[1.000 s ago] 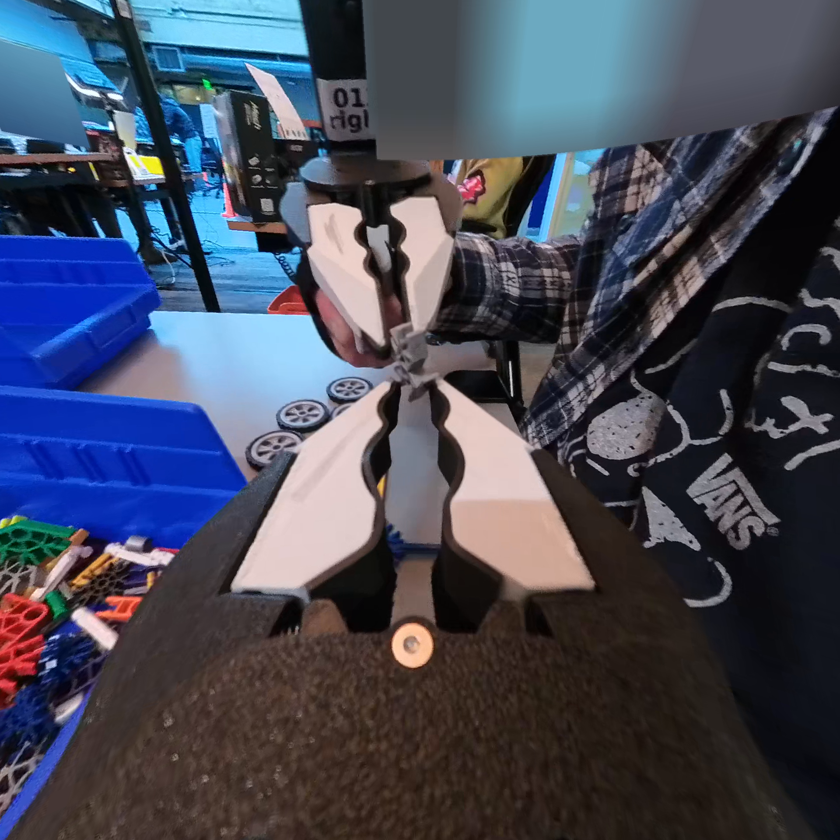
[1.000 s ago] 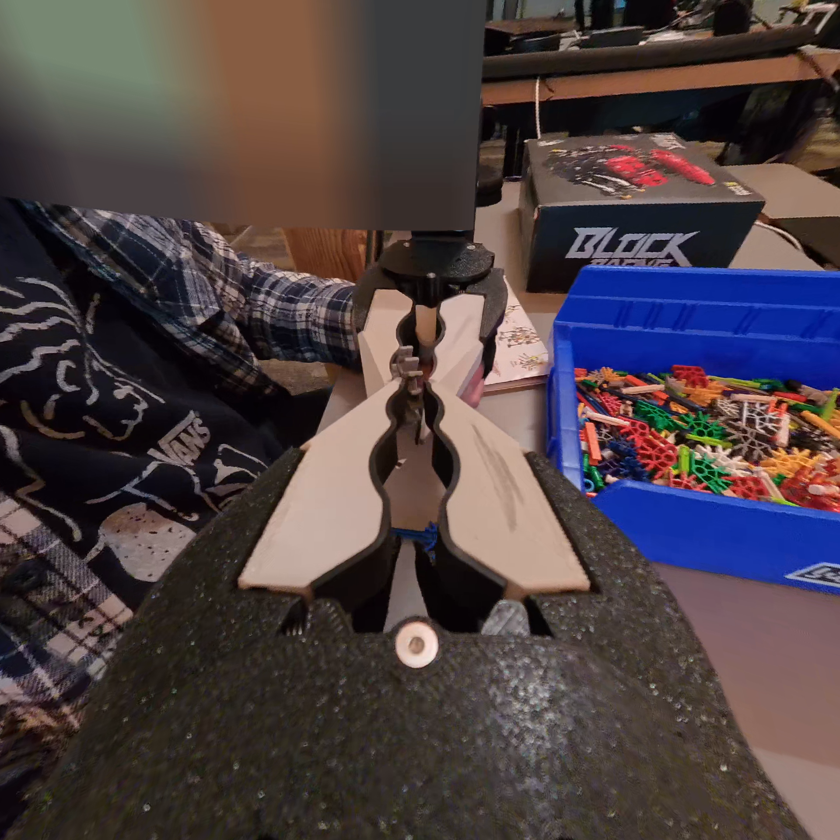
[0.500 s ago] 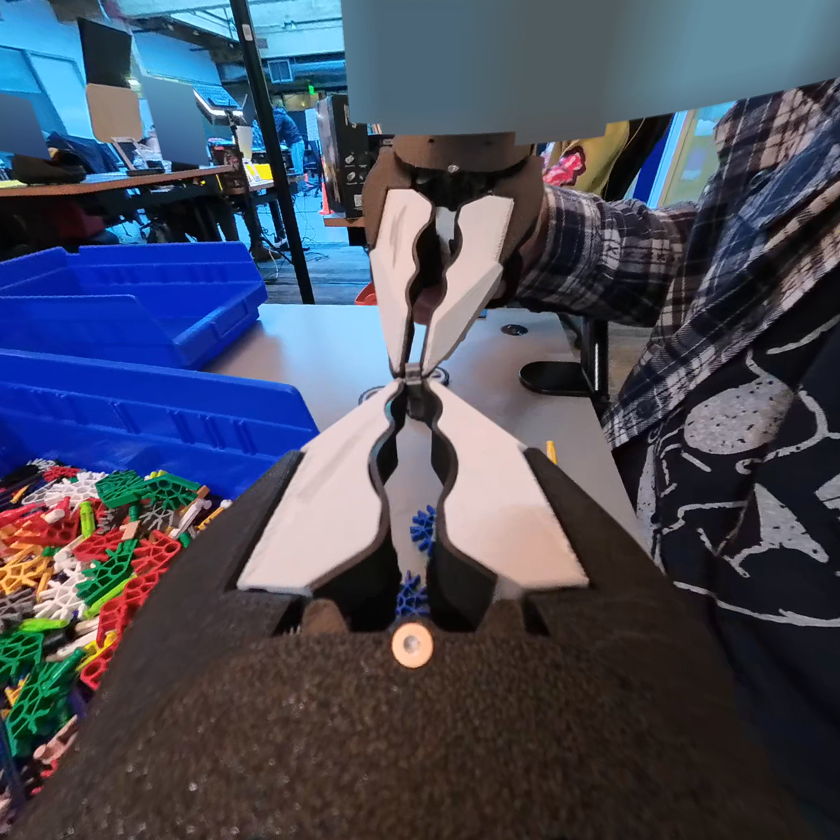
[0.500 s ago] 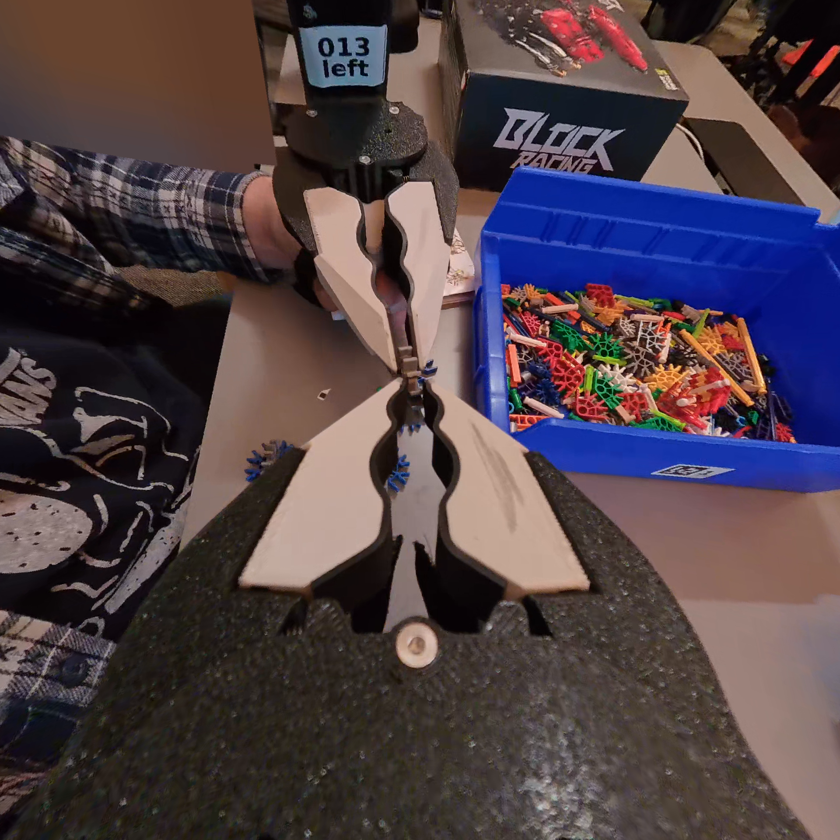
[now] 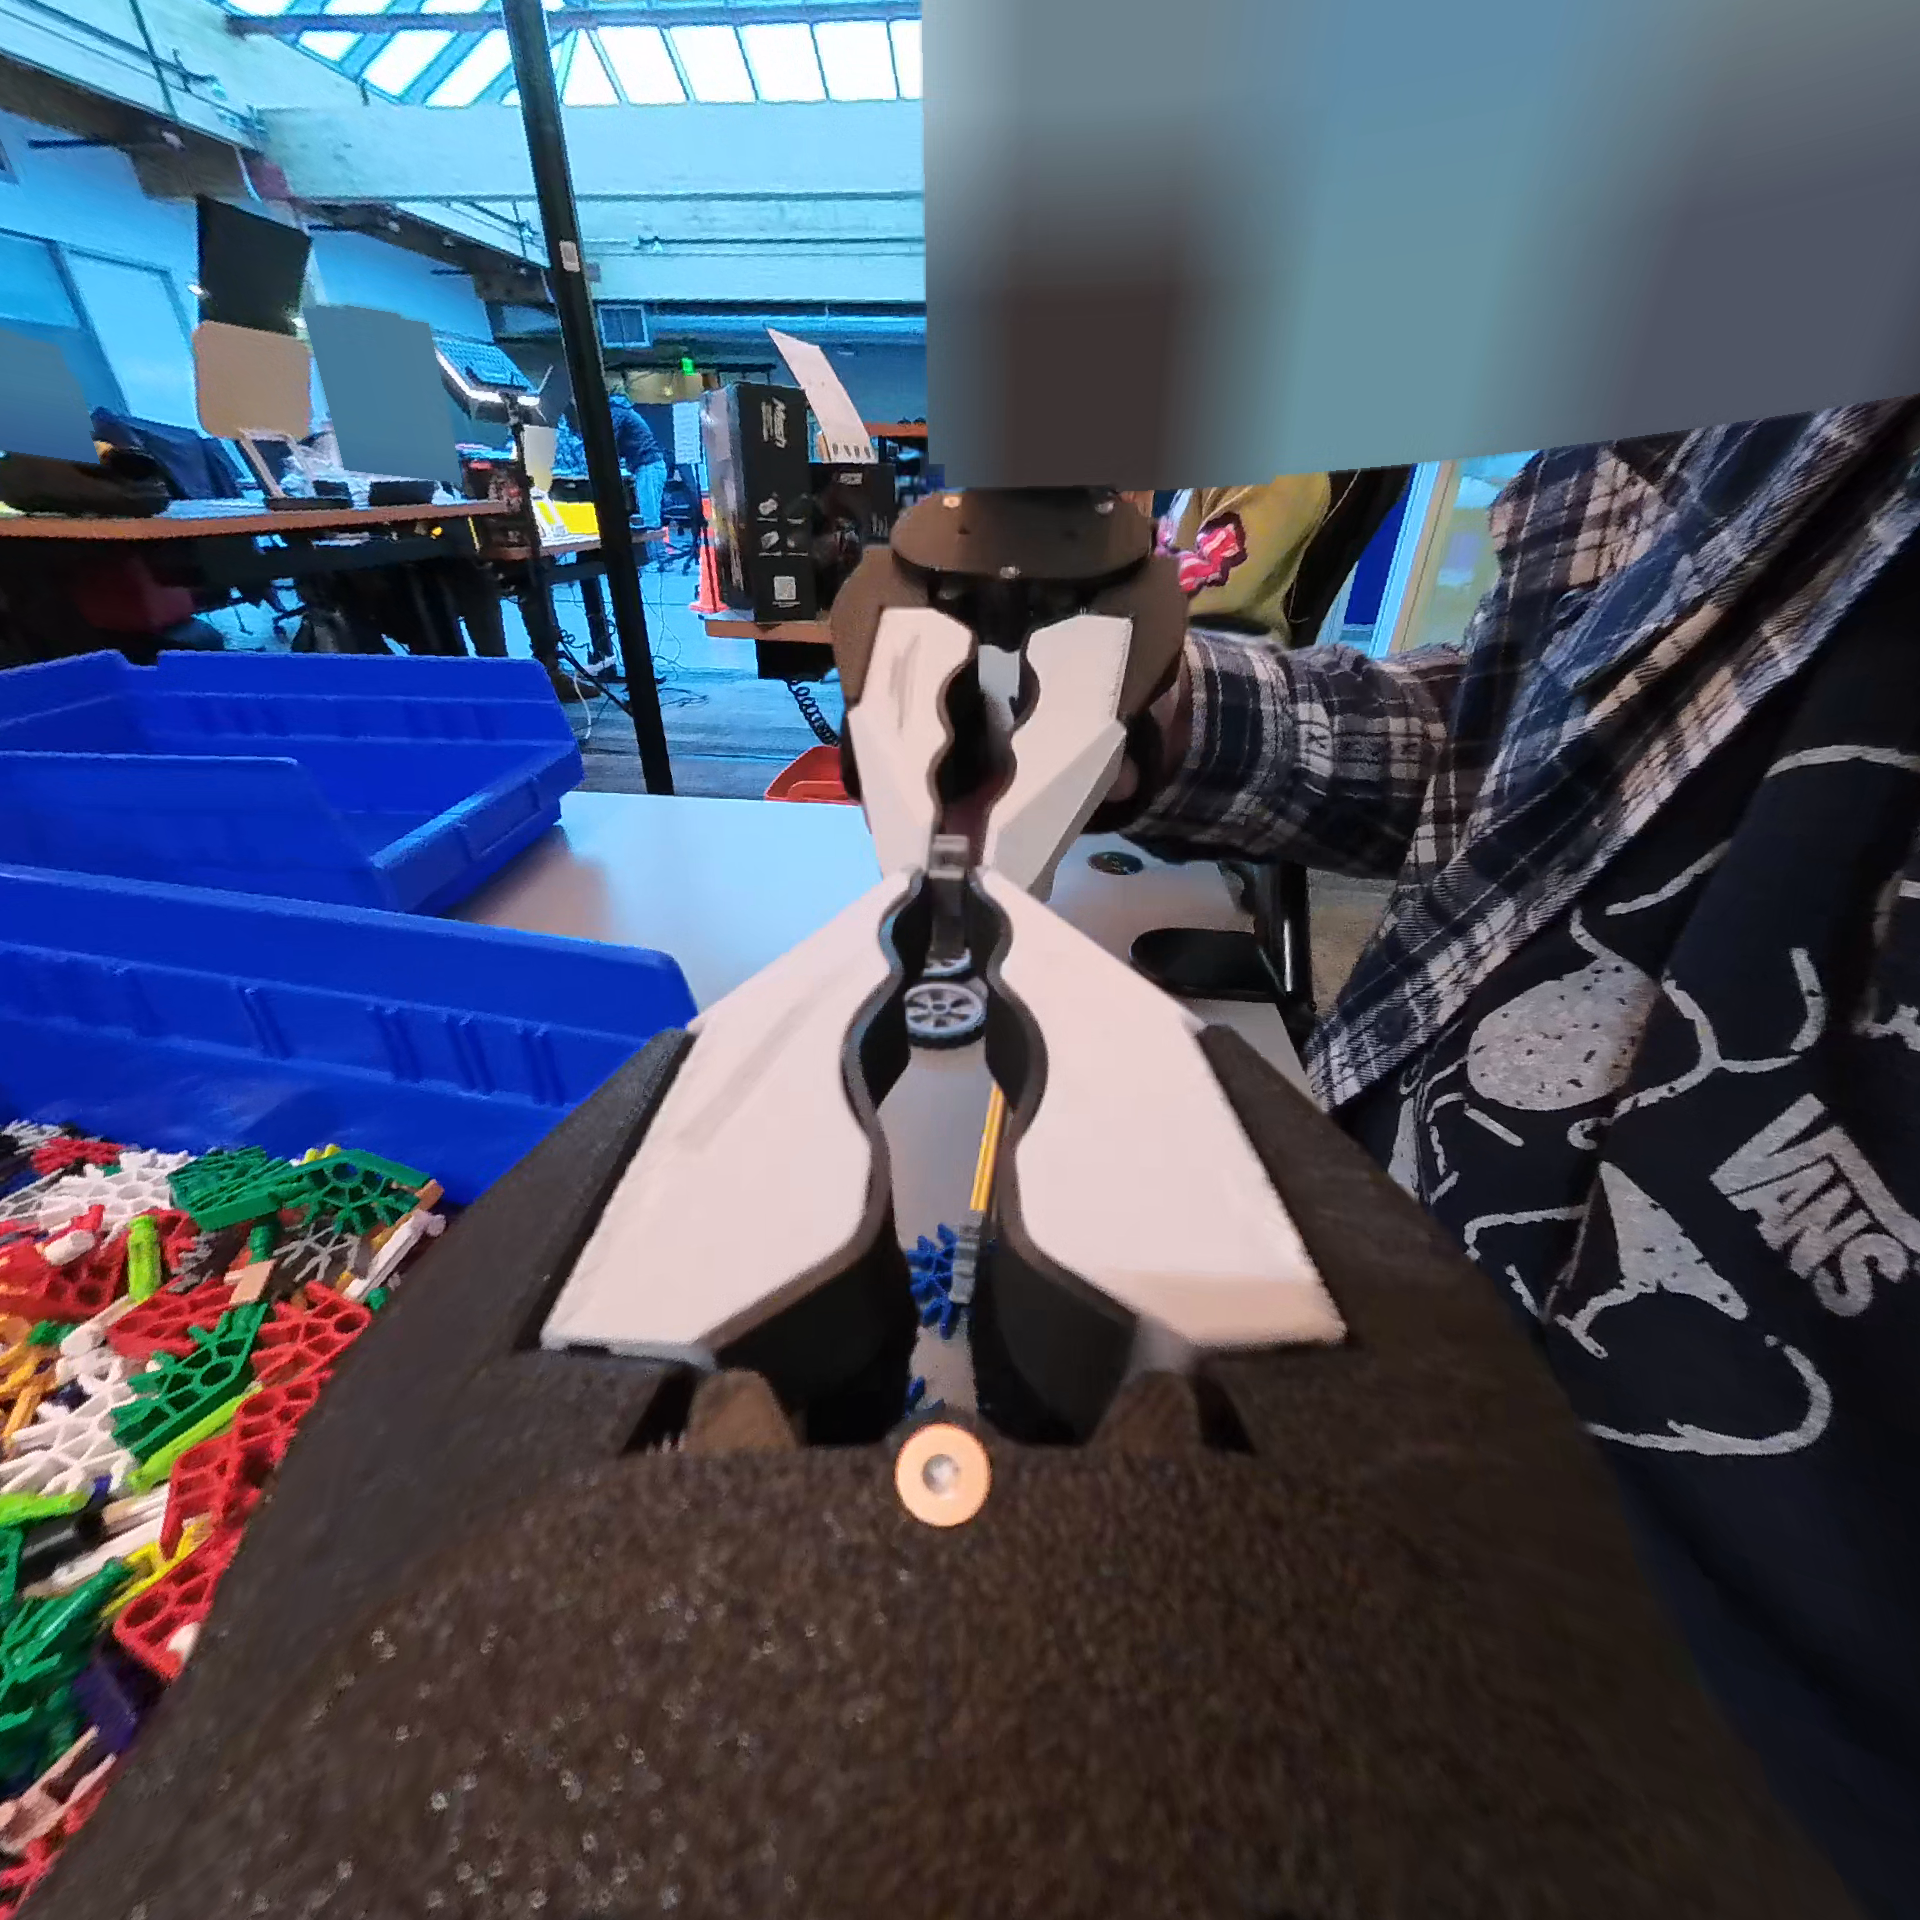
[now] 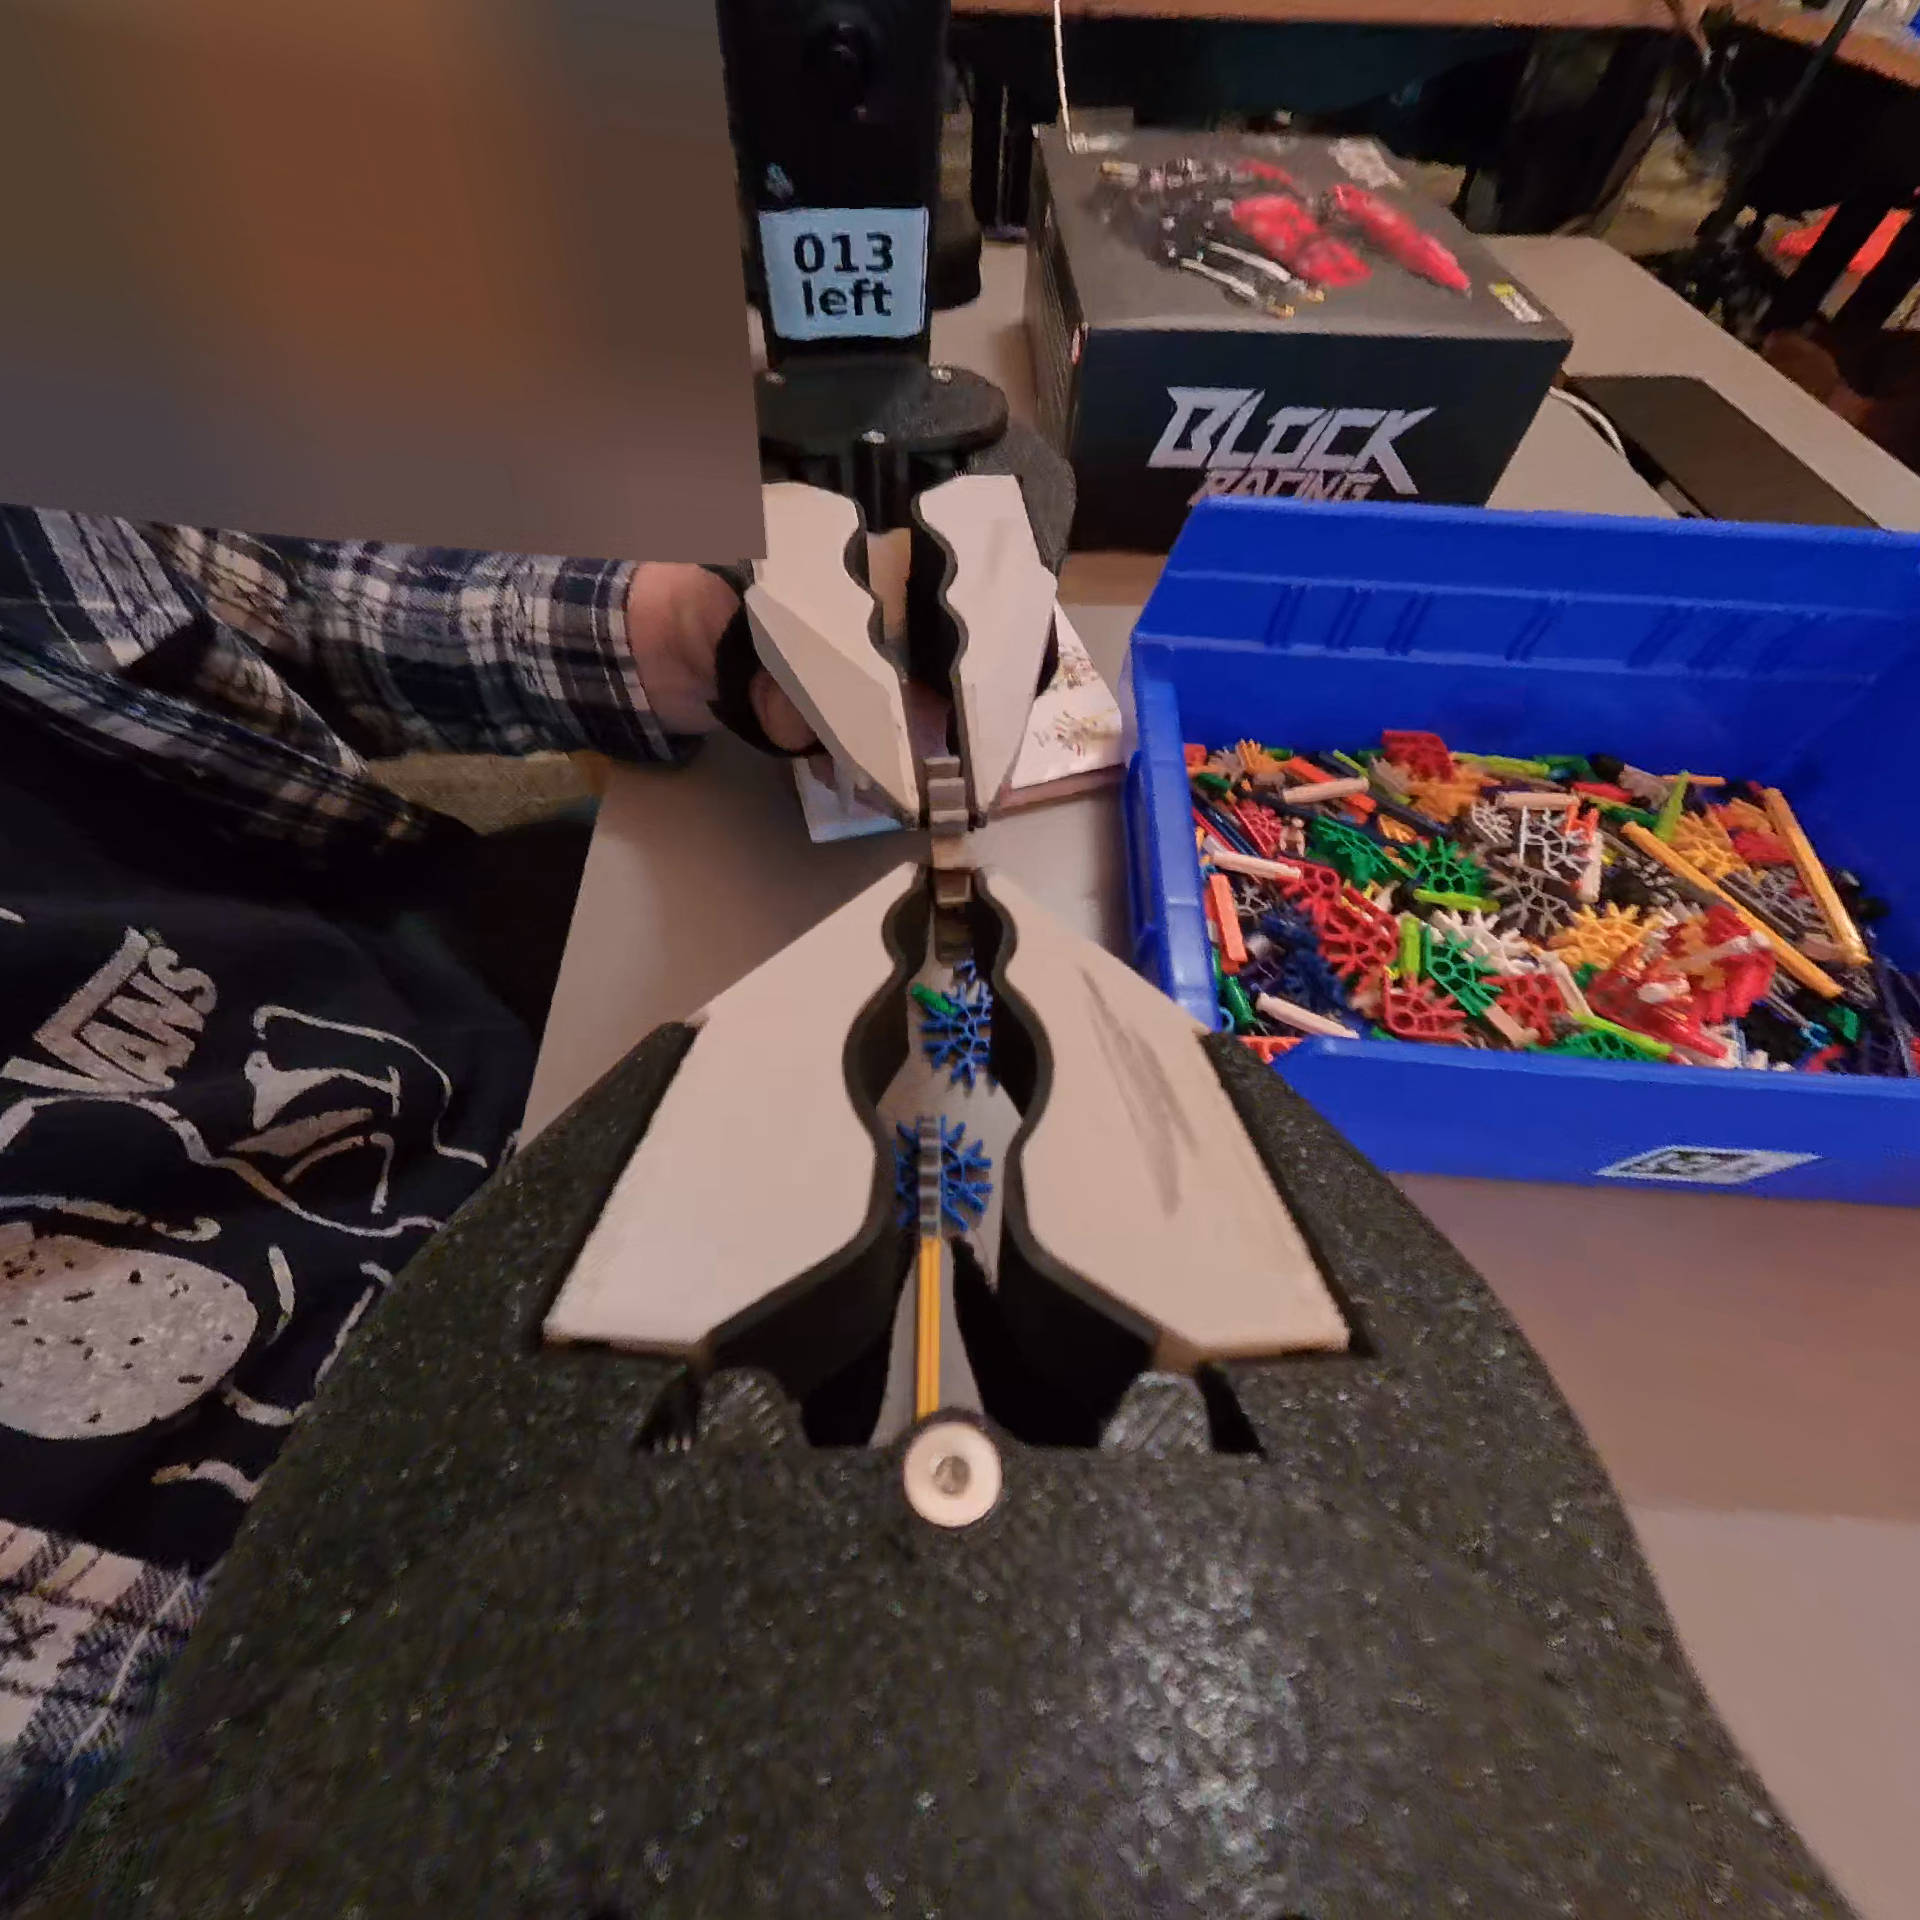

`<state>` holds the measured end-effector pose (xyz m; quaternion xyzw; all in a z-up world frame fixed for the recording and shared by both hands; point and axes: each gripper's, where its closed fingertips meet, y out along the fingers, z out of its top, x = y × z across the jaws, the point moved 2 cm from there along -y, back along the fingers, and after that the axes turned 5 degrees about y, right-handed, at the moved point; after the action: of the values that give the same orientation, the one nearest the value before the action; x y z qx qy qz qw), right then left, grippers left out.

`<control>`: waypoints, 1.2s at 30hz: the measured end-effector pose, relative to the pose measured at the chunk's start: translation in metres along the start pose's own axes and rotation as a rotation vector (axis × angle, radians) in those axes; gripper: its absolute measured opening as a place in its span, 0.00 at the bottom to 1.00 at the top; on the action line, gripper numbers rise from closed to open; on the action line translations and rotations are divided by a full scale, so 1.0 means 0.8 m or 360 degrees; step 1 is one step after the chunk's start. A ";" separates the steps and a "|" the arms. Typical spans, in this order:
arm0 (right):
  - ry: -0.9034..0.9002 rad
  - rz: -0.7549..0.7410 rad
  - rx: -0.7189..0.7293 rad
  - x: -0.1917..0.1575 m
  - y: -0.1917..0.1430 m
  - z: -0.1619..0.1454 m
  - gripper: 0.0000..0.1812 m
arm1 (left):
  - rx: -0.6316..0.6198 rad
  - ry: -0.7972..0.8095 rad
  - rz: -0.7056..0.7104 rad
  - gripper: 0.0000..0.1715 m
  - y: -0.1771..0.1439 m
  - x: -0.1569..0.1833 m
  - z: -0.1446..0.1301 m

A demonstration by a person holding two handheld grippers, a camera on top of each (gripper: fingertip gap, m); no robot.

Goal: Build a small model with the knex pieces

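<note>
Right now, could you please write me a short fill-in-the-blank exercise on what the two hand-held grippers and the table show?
1. The left hand-held gripper and the right hand-held gripper meet tip to tip, each shut on a small ____ connector.
2. The bin of mixed building pieces is ____ in colour.
3. On the table under the right hand-held gripper, a yellow rod runs from a grey and ____ snowflake-shaped piece.

Missing words: grey; blue; blue

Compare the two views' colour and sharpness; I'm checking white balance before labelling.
Left wrist view: cool, bluish daylight; white fingers crisp, blue bin saturated, edges bowed by the wide lens. Right wrist view: warm, dim amber cast; fingers look beige, grey connector slightly soft, foreground foam blurred.
</note>
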<state>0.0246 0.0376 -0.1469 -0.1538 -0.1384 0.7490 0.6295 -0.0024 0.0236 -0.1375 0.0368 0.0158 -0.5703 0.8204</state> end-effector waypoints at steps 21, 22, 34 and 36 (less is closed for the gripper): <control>0.0026 -0.0115 -0.0135 0.018 -0.001 -0.047 0.03 | -0.1646 -0.0020 0.0407 0.27 -0.100 -0.017 -0.150; 0.0024 -0.0113 -0.0135 0.017 -0.001 -0.047 0.03 | -0.1656 -0.0068 0.0398 0.27 -0.100 -0.015 -0.157; -0.0004 -0.0097 -0.0136 0.013 -0.002 -0.051 0.03 | -0.1634 0.0032 0.0248 0.15 -0.091 -0.016 -0.157; -0.0010 -0.0091 -0.0133 0.012 -0.002 -0.051 0.03 | -0.1679 0.0123 0.0121 0.15 -0.100 -0.011 -0.155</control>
<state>0.0411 0.0481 -0.1839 -0.1735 -0.1759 0.7247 0.6432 -0.0781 0.0136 -0.2641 -0.3593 0.3294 -0.4529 0.7465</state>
